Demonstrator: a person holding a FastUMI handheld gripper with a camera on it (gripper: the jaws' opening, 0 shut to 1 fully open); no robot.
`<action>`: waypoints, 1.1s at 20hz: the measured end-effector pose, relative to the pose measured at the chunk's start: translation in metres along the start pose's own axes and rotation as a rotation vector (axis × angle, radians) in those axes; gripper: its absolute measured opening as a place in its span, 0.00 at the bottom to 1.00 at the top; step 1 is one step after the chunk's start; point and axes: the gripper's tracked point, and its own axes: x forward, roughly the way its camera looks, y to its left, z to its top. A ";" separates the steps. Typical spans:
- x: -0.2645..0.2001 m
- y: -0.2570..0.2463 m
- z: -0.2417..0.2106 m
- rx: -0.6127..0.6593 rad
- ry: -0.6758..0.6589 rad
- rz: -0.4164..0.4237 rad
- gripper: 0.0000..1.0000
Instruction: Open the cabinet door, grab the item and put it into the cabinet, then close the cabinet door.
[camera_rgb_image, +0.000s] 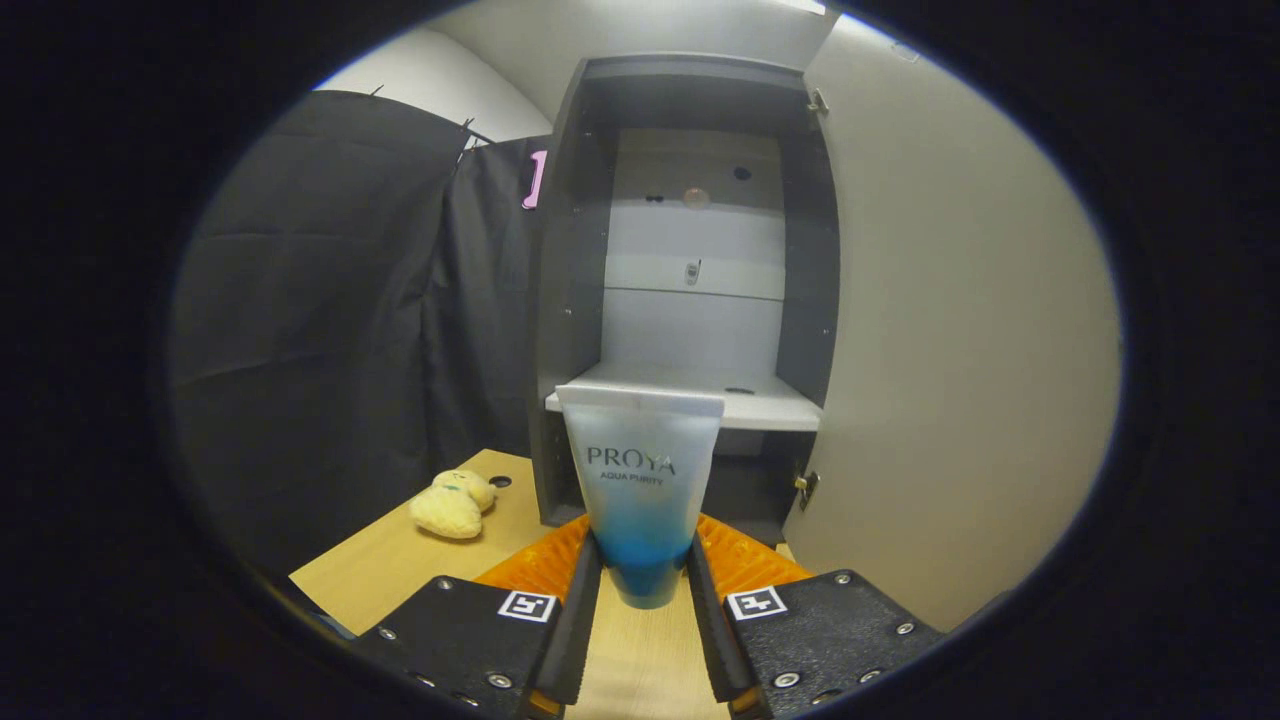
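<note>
Translucent plastic tube (641, 470), frosted white fading to blue at its lower end, is standing cap-down and crimped end up between the fingers of the gripper (641, 585). Both fingers (585, 590) are pressing on the blue lower part from either side, so the gripper is pinching the tube and carrying it upright.

Grey cabinet (570, 300) is standing straight ahead, beyond the tube, resting on the surface (400, 560). Its door (960, 330), pale and plain, is swinging wide open ahead and to the right of the gripper, with a hinge (806, 487) showing at its lower inner corner and another near the top. Inside, a light shelf (770, 405) is sitting just behind the tube's crimped end, and a pale back panel is rising above it. How near the tube is to the shelf edge cannot be judged.

Wooden surface, light in tone, is extending under the gripper and out to the left. A small yellow plush toy (452, 504) is lying on it ahead and to the left of the fingers, well apart from the tube and near the cabinet's left wall.
</note>
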 end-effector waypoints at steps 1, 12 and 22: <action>0.008 -0.002 0.014 0.001 -0.008 0.002 0.48; 0.149 -0.028 0.089 -0.017 -0.010 0.023 0.48; 0.291 -0.055 0.131 -0.013 -0.052 0.001 0.48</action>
